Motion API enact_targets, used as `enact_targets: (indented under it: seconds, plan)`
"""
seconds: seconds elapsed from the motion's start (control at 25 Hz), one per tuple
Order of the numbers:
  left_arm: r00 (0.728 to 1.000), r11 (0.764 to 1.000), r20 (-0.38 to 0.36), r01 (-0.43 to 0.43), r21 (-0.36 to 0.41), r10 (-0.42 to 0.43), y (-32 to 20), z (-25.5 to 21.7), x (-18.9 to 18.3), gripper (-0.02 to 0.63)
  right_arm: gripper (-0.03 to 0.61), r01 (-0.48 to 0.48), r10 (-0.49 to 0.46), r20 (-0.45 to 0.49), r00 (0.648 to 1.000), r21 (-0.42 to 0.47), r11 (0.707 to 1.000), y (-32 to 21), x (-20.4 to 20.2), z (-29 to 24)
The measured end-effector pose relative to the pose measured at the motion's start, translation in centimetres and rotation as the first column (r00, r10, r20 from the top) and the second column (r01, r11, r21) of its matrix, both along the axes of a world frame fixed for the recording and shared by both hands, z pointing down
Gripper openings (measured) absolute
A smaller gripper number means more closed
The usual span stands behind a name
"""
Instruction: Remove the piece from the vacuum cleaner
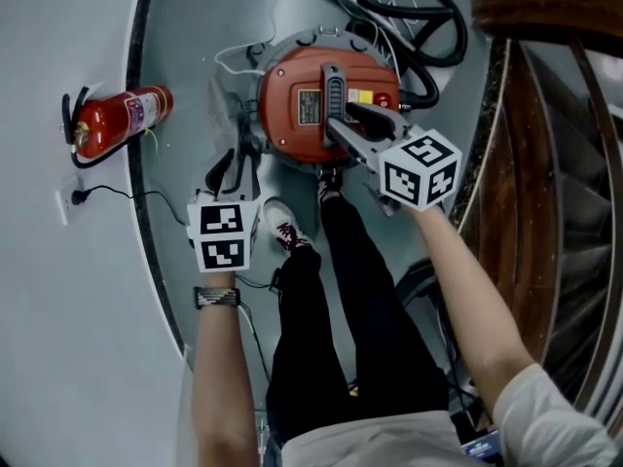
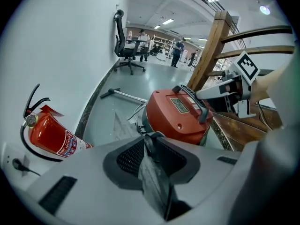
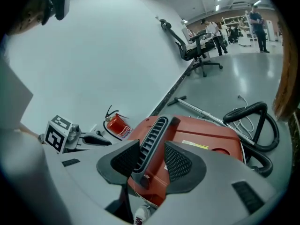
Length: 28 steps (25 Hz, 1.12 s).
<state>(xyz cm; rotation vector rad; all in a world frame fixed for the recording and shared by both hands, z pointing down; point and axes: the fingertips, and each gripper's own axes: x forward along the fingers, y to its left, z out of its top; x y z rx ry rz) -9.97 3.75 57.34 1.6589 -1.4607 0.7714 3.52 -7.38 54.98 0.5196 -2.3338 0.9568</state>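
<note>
Vacuum cleaner (image 1: 316, 105) lies under my right gripper (image 3: 151, 156), whose fingers (image 3: 180, 163) are spread either side of its handle (image 3: 154, 130), not clamped. My left gripper (image 2: 151, 144) pinches a thin grey sheet (image 2: 152, 182) (plastic, probably). A lopsided squeeze could let the handle slip.

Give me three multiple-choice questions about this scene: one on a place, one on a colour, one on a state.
1. The fire extinguisher is: A) by the wall; B) on the vacuum; C) on the stairs.
2. The body of the vacuum cleaner is: A) blue; B) red; C) yellow.
3. The jaws of the right gripper: A) are pressed together; B) grip a hose; C) flank the handle.
Answers: A, it sits at the wall's foot; B, its dome is red; C, the handle runs between them.
</note>
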Motion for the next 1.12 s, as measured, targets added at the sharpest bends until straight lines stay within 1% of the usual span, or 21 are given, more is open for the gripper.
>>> enact_targets:
  seconds: [0.12, 0.28, 0.36, 0.44, 0.56, 0.64, 0.72, 0.88, 1.0, 1.04, 1.12]
  plan:
    - [1.0, 0.999, 0.02, 0.006, -0.032, -0.005, 0.5, 0.9, -0.1, 0.081, 0.164, -0.002, 0.002, 0.019, 1.0, 0.003, 1.0, 0.1, 0.1, 0.0]
    - [1.0, 0.998, 0.026, 0.015, -0.059, -0.014, 0.7, 1.6, 0.2, 0.086, 0.172, 0.049, -0.046, -0.052, 0.998, 0.068, 0.996, 0.2, 0.2, -0.1]
    - [0.999, 0.998, 0.04, 0.028, -0.063, -0.026, 0.8, 1.7, 0.1, 0.087, 0.173, 0.045, -0.042, -0.059, 0.997, 0.053, 0.998, 0.4, 0.4, 0.0]
    - [0.998, 0.997, 0.051, 0.047, -0.065, -0.044, 0.7, 1.8, -0.1, 0.101, 0.173, 0.017, -0.017, -0.038, 0.999, 0.013, 1.0, 0.3, 0.5, 0.2]
    - [0.997, 0.994, 0.063, 0.044, -0.098, -0.038, 0.9, 2.5, -0.1, 0.141, 0.183, -0.028, 0.029, 0.006, 1.0, -0.021, 0.999, 0.2, 0.7, 0.4]
    - [0.997, 0.993, 0.059, 0.051, -0.108, -0.044, 1.0, 3.0, -0.2, 0.141, 0.196, -0.075, 0.077, 0.06, 0.995, -0.046, 0.996, 0.1, 0.9, 0.6]
    - [0.996, 0.992, 0.048, 0.075, -0.101, -0.071, 1.0, 3.1, -0.4, 0.14, 0.213, -0.106, 0.111, 0.105, 0.988, -0.046, 0.993, 0.1, 1.0, 0.7]
    - [0.994, 0.989, 0.048, 0.102, -0.104, -0.098, 1.1, 3.5, -0.4, 0.132, 0.213, -0.1, 0.099, 0.103, 0.99, -0.002, 0.995, 0.1, 1.0, 0.5]
    - [0.992, 0.987, 0.058, 0.116, -0.109, -0.111, 1.0, 3.7, -0.6, 0.117, 0.225, -0.102, 0.102, 0.092, 0.991, 0.0, 0.995, 0.0, 1.0, 0.6]
    - [0.992, 0.987, 0.06, 0.119, -0.109, -0.113, 1.0, 3.8, -0.7, 0.103, 0.225, -0.105, 0.105, 0.095, 0.99, -0.003, 0.994, 0.0, 1.1, 0.6]
    - [0.992, 0.987, 0.061, 0.117, -0.107, -0.11, 1.0, 3.8, -0.6, 0.095, 0.228, -0.105, 0.105, 0.1, 0.989, -0.008, 0.994, 0.0, 1.2, 0.6]
